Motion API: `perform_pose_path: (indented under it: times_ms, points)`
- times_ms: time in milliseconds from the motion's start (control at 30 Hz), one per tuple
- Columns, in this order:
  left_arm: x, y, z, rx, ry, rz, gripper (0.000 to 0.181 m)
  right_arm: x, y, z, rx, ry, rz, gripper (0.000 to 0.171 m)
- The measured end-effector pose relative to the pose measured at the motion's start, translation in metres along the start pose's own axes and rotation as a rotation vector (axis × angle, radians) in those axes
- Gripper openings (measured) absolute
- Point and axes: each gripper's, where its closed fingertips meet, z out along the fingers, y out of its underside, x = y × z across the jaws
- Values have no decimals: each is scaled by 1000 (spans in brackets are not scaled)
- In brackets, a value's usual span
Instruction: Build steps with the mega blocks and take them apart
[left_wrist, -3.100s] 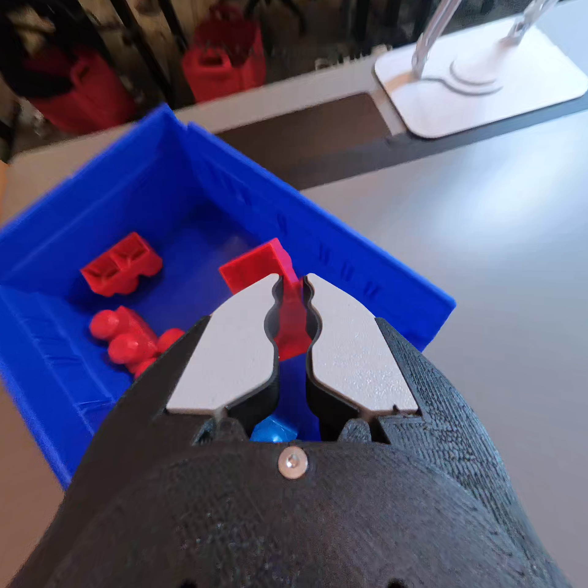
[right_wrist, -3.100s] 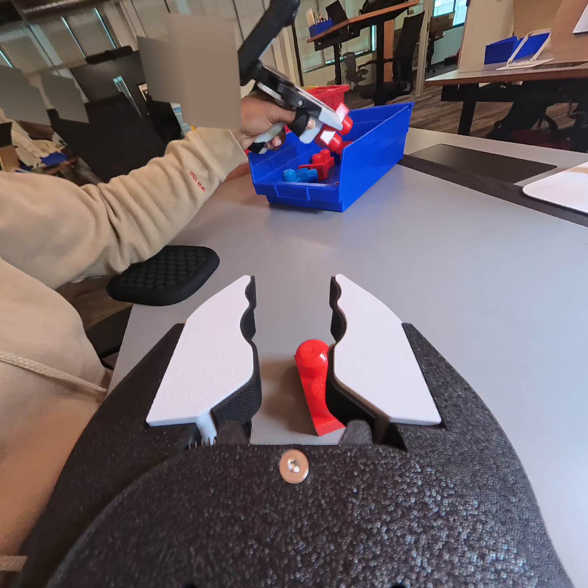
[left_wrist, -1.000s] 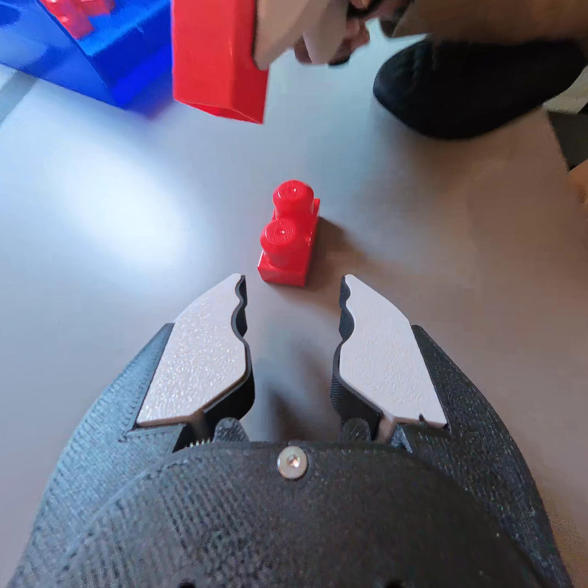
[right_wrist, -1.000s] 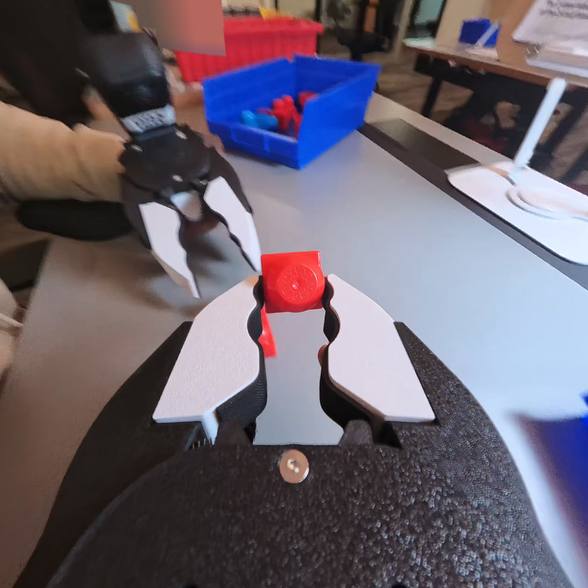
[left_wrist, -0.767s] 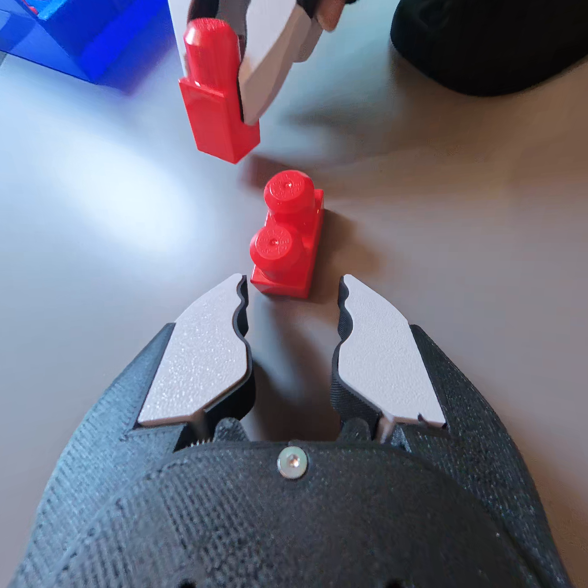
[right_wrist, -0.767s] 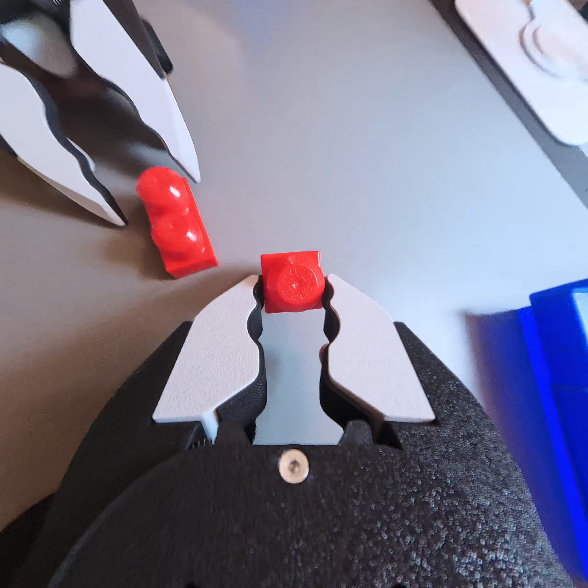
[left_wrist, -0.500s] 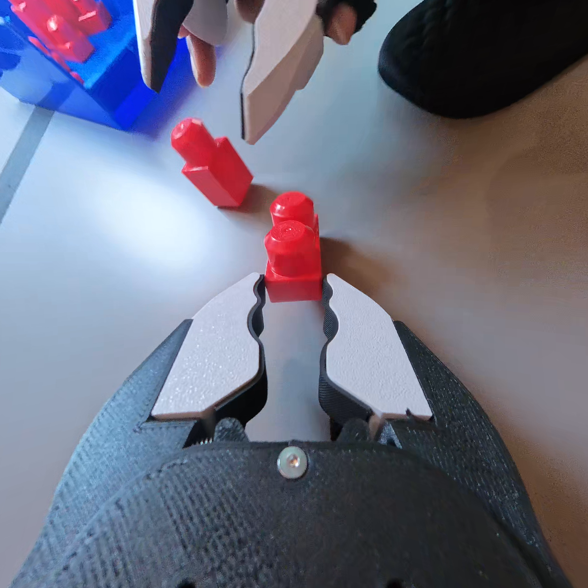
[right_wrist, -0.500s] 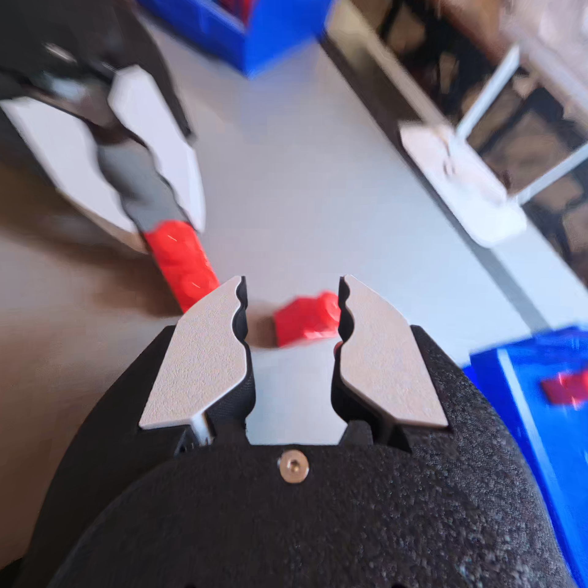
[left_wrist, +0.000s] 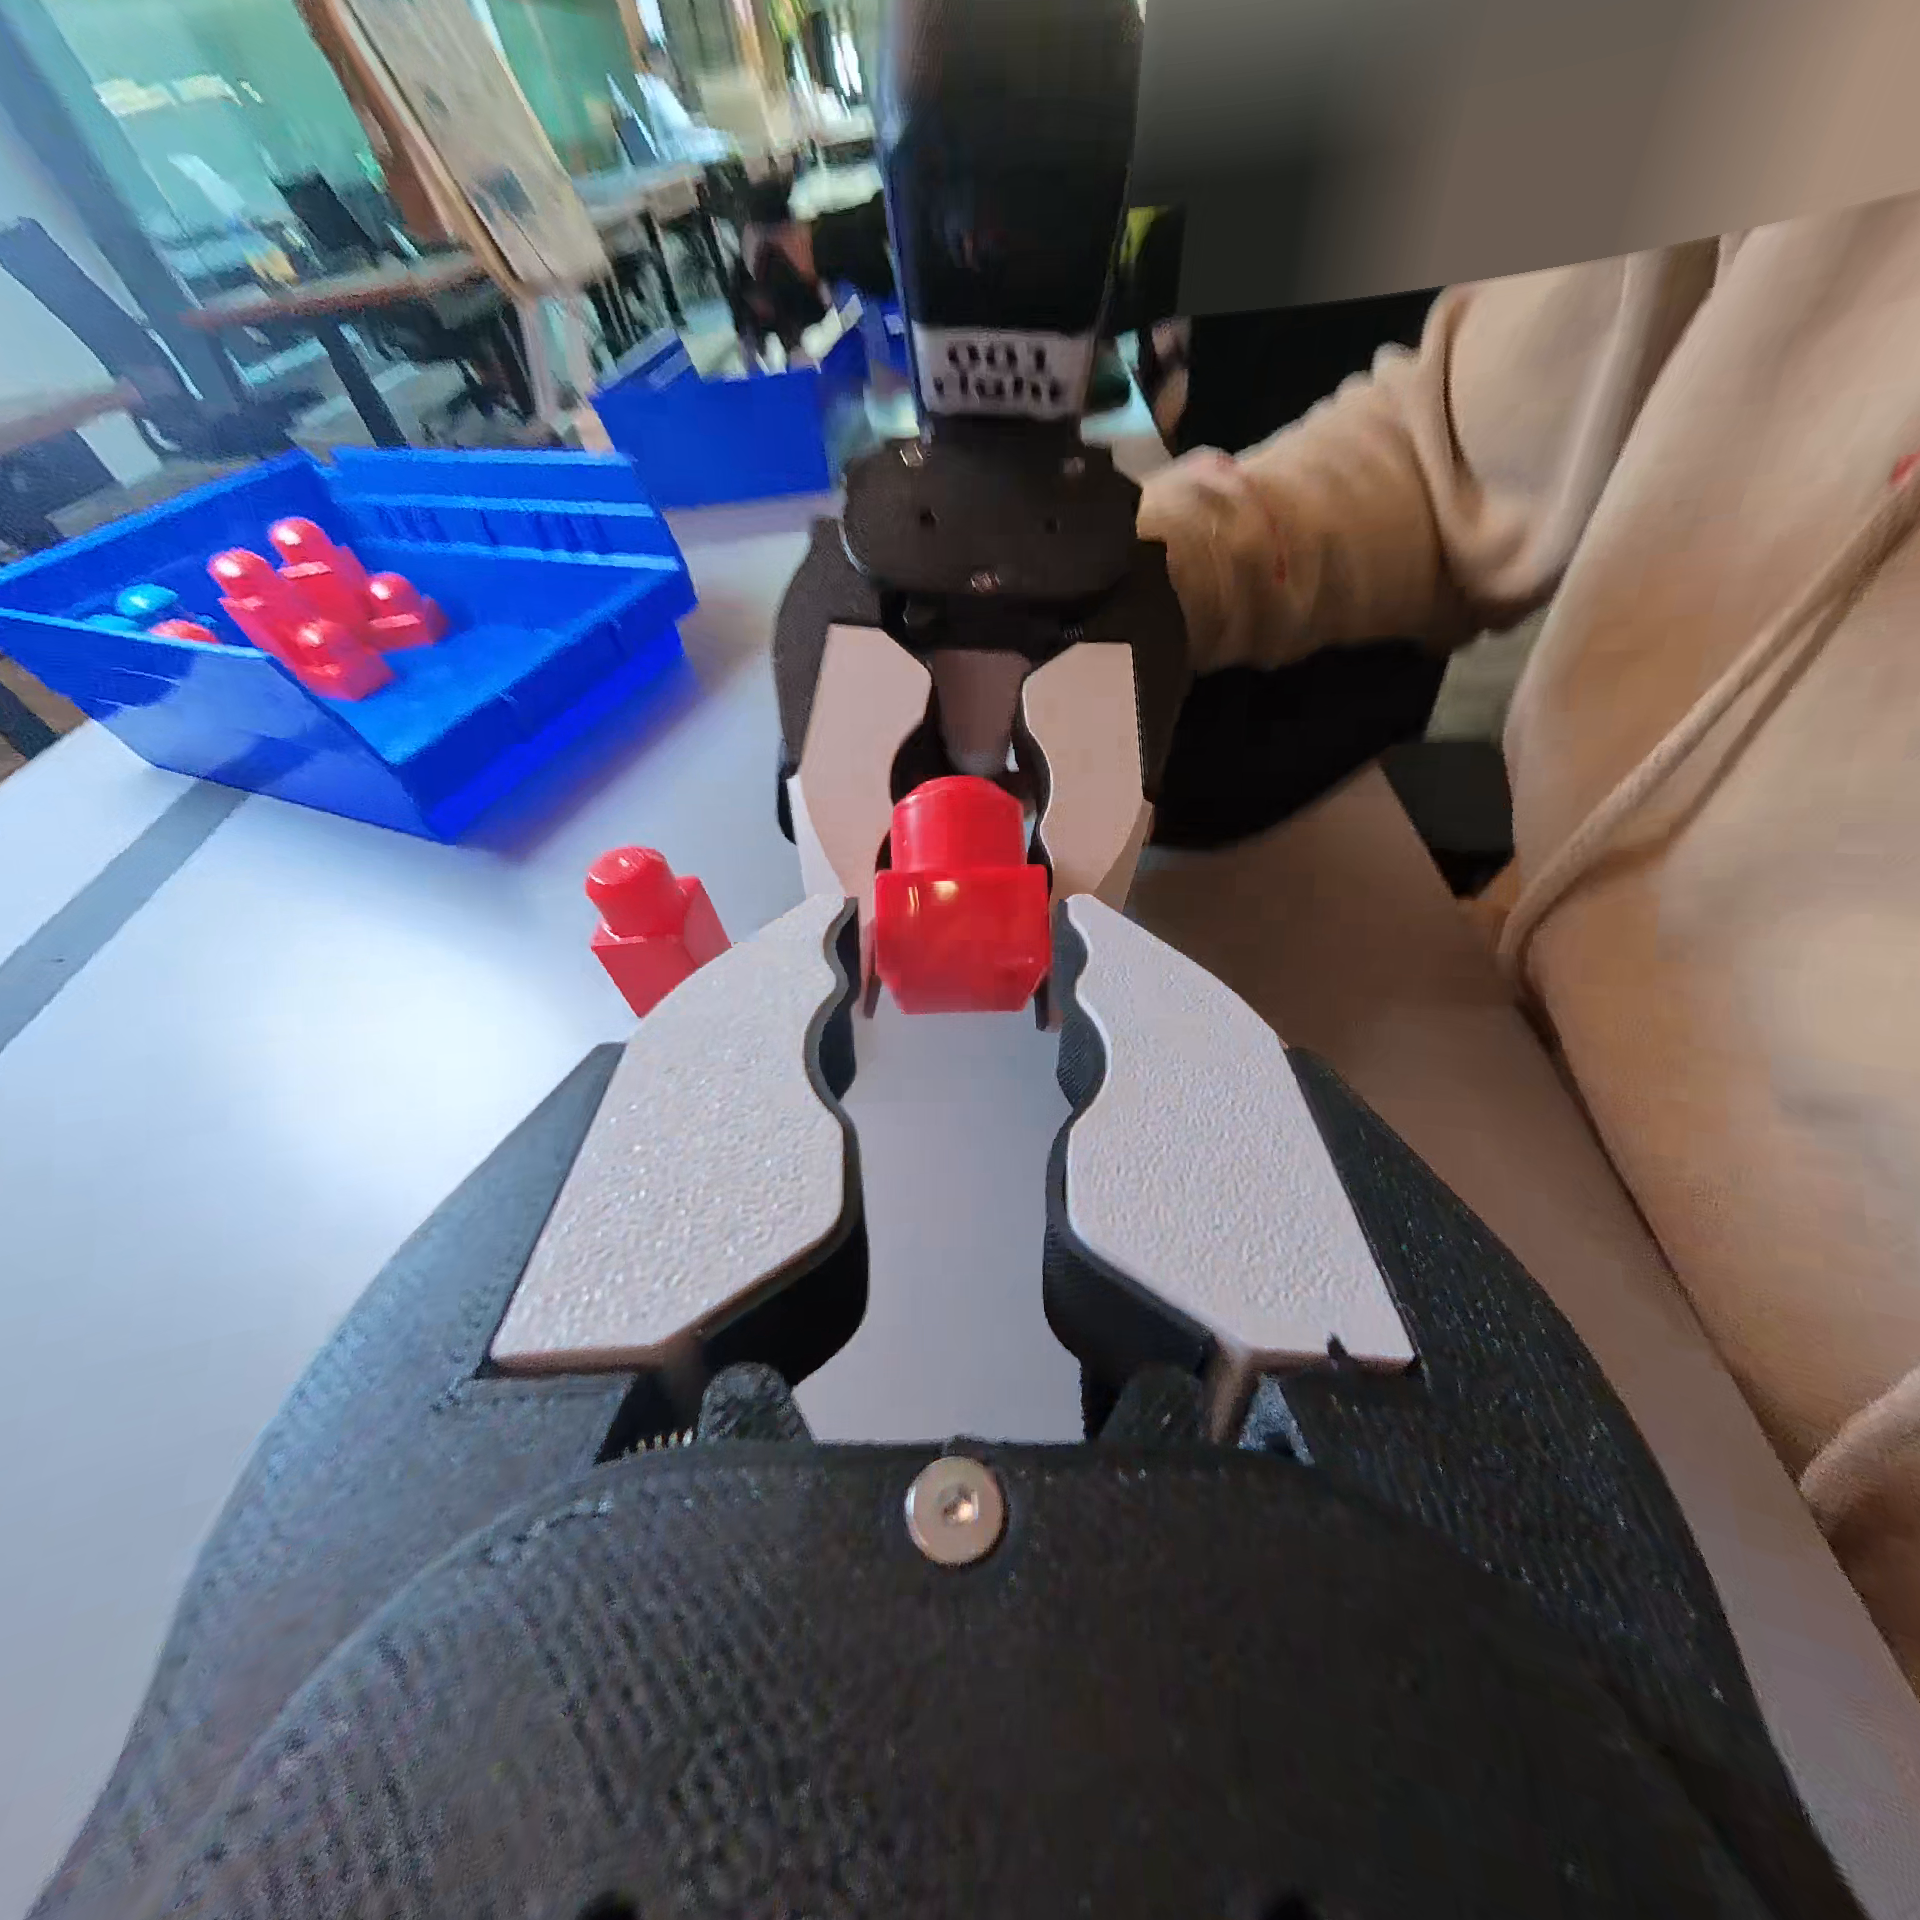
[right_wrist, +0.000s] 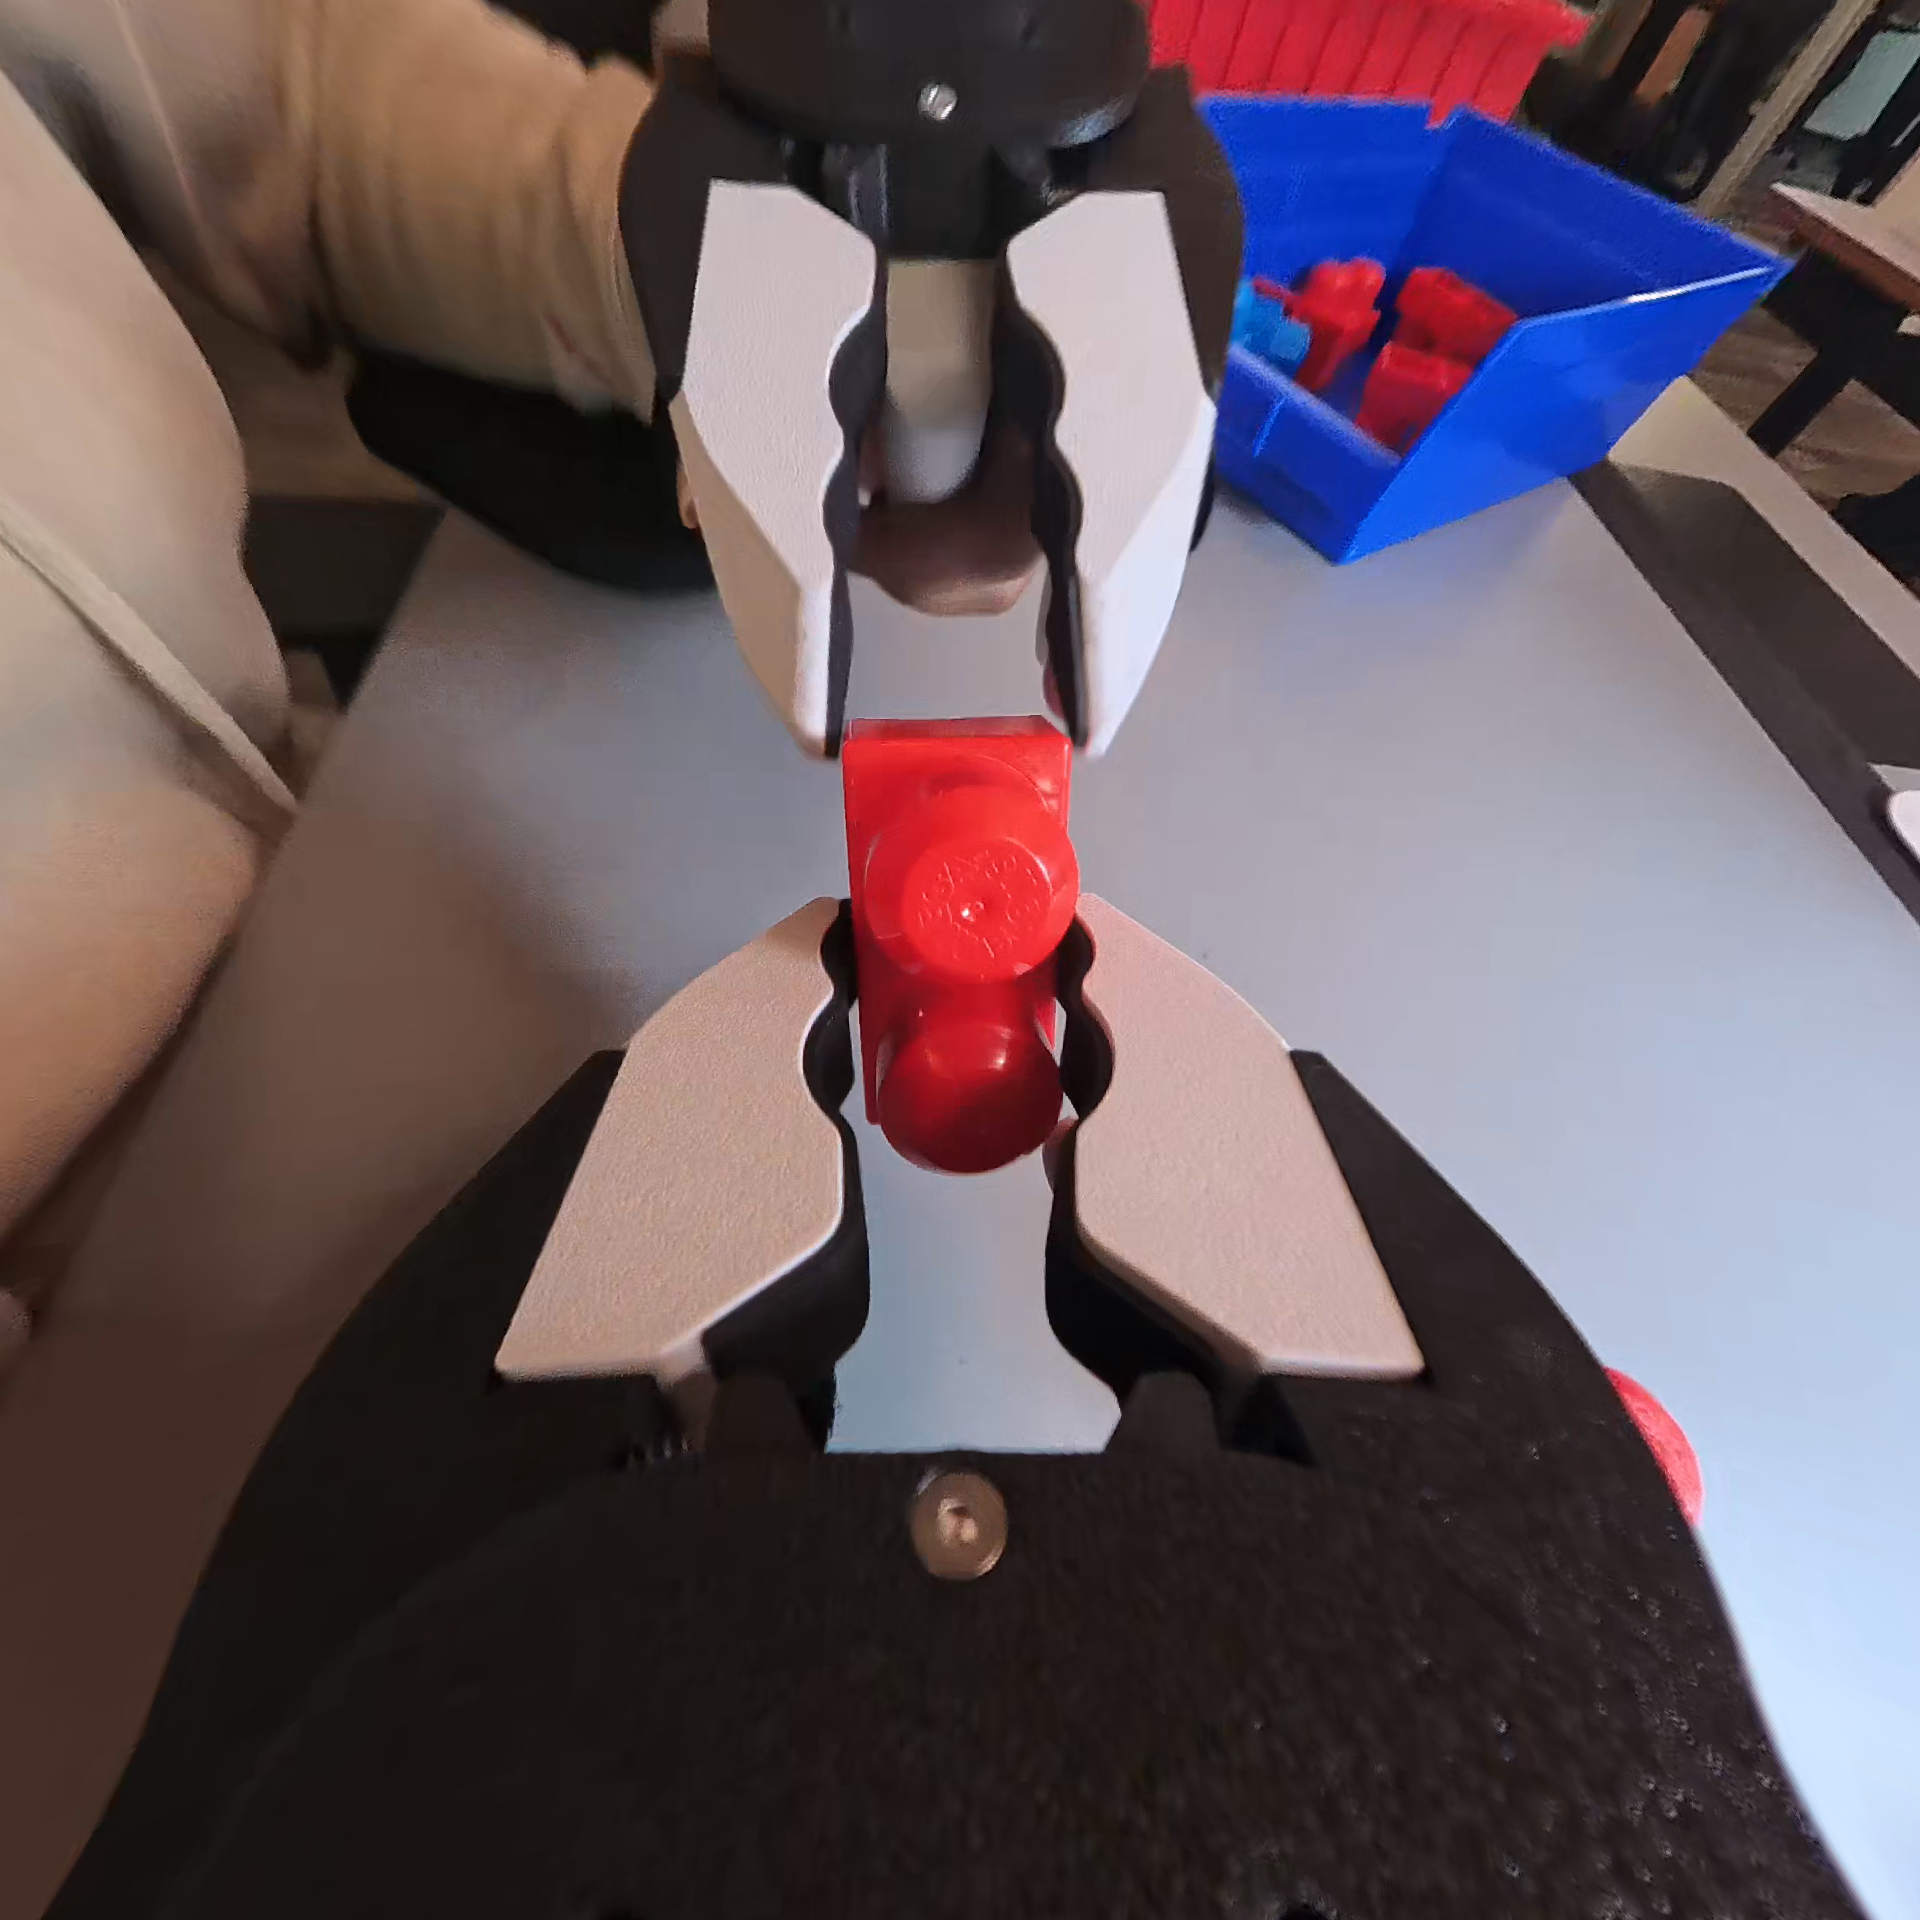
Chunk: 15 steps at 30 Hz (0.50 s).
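A red two-stud block (left_wrist: 956, 945) is held at both ends. My left gripper (left_wrist: 956, 925) is shut on its near end. My right gripper (left_wrist: 961, 831) faces it and pinches the far end. In the right wrist view, my right gripper (right_wrist: 956, 935) is shut on the block (right_wrist: 971, 914), studs towards the camera. The left gripper (right_wrist: 954, 743) clamps the other end. A red one-stud block (left_wrist: 655, 935) lies on the table to the left. It shows as a red bit (right_wrist: 1662, 1444) at the right edge of the right wrist view.
A blue bin (left_wrist: 312, 748) with several red and blue blocks stands at the back left, seen also in the right wrist view (right_wrist: 1434, 499). A person's beige sleeve (left_wrist: 1403, 499) and a black armrest pad (right_wrist: 499, 457) are close by. A dark strip (right_wrist: 1745, 582) crosses the table. The tips of both grippers are at nearly the same place.
My right gripper, open over the one-stud block half a second ago, has moved onto the two-stud block and shut on it. My left gripper keeps its grip, and its view has tipped up.
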Motion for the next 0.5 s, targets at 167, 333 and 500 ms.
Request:
perform_pose_path:
  times_ms: [167,333,500]
  points:
    - [-12,-17,-9,141,-15,-125,48,17,-33,-23,262,-4,188,37]
    - [-11,-22,-2,186,-34,-155,41,11,-42,-15,320,-16,206,37]
    - [-5,-22,0,192,1,-177,33,4,-42,-5,313,-33,209,37]
